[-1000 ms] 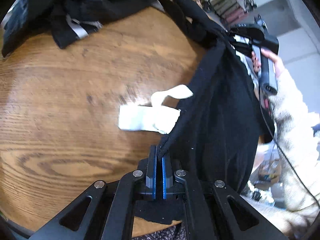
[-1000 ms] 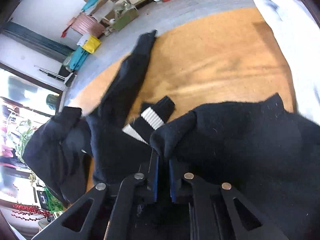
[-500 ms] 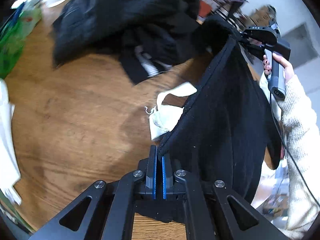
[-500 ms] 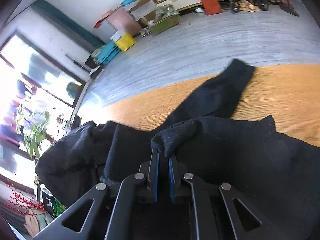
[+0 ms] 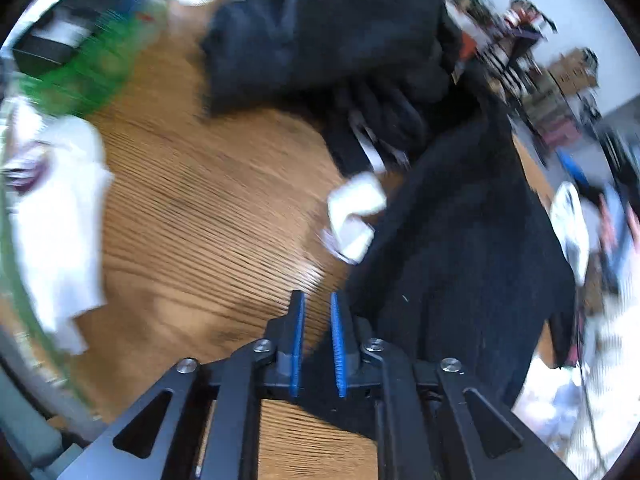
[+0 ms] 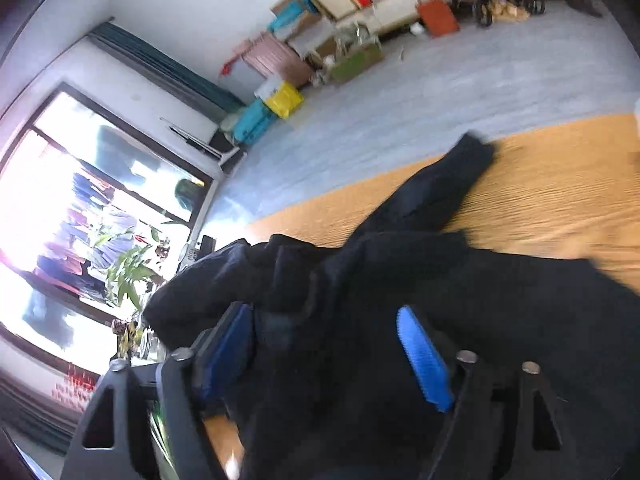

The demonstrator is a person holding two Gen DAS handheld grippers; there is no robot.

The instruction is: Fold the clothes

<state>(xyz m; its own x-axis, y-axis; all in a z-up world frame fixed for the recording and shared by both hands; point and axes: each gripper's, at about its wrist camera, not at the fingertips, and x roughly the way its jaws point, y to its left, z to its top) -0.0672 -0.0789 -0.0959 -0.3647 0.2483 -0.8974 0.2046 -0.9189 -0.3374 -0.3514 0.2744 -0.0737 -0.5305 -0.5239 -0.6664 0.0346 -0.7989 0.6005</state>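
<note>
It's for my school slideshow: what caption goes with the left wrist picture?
Open left gripper above a wooden table, beside a black cloth garment and small white folded cloth.

table (image 5: 192,216): warm orange-brown wood, dark streaky grain
garment by my left claw (image 5: 460,248): plain black
heap at the table's far edge (image 5: 328,28): black, with a white-striped piece poking out
small cloth mid-table (image 5: 354,214): white
cloth at the table's left edge (image 5: 60,208): white, a purplish mark on it
my pads (image 6: 424,364): bright blue on black fingers
blur at the far left corner (image 5: 92,68): green
</note>
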